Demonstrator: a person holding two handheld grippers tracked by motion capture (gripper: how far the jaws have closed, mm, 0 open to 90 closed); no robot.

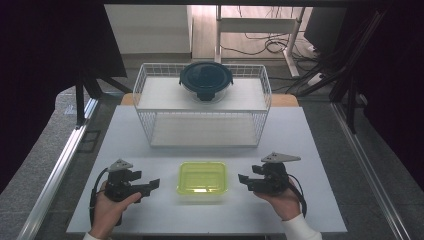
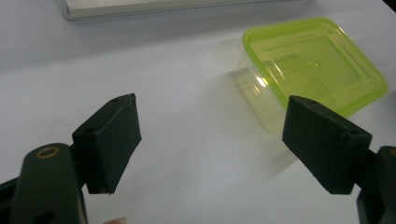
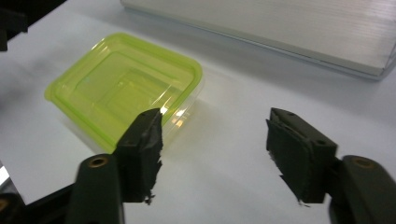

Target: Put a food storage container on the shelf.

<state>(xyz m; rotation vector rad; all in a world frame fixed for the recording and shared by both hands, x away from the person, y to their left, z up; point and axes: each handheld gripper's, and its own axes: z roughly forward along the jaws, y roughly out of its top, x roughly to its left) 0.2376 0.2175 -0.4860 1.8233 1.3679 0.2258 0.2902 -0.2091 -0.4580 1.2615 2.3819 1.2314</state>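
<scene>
Left gripper point(image 1: 153, 184) and right gripper point(image 1: 243, 178) hovering with jaws apart, gripping nothing. Standing behind on the white table point(image 1: 310, 150): wire rack point(image 1: 150, 90) carrying dark-lidded round bowl point(image 1: 206, 80). Sitting between the grippers: green-lidded container point(image 1: 202, 178).

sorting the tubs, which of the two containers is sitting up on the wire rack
The round container with the dark lid sits on the top shelf of the white wire rack. The green-lidded rectangular container lies on the table between the grippers.
</scene>
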